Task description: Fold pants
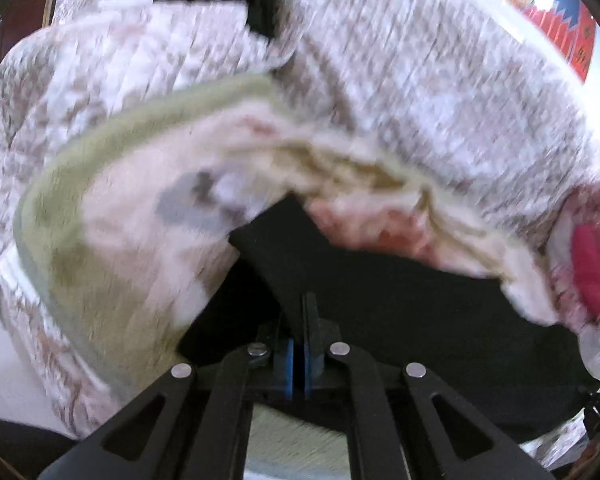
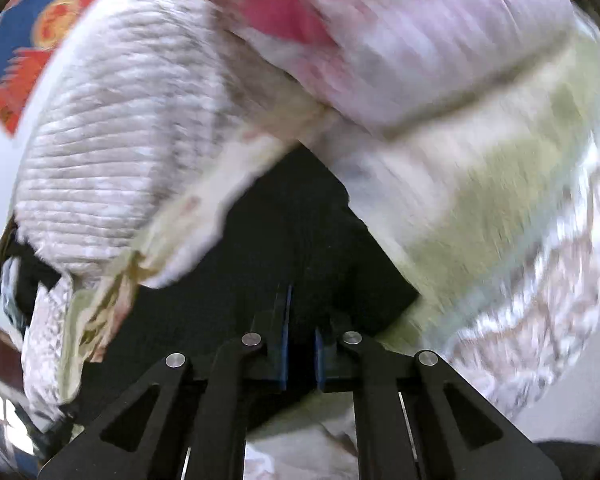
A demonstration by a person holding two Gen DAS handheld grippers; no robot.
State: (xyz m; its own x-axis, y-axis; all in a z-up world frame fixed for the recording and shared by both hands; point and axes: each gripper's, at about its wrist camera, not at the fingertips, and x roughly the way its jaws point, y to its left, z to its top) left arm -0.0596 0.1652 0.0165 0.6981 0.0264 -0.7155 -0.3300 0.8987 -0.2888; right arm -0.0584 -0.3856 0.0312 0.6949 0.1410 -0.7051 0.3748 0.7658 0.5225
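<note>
Both grippers, L (image 1: 300,320) & R (image 2: 300,320), pinch black pants (image 1: 380,292), jaws pressed on cloth; pants hang stretched betw. them over quilt (image 1: 420,80), prob. to align edges for folding.

Bed (image 1: 440,80) carries everything. Covered by quilted spread, pale beige-white pattern, ribbed stitching; same spread in right wrist view (image 2: 100,168).

On spread: blanket (image 1: 112,216), pale pink with olive-green border and grey motif, rumpled, edge bunched; in right view (image 2: 480,200).

Black pants (image 1: 400,292) on blanket, partly under its folds; right view (image 2: 284,232).

Pink-red cloth (image 1: 592,268) at bed's right side. All blurred.
</note>
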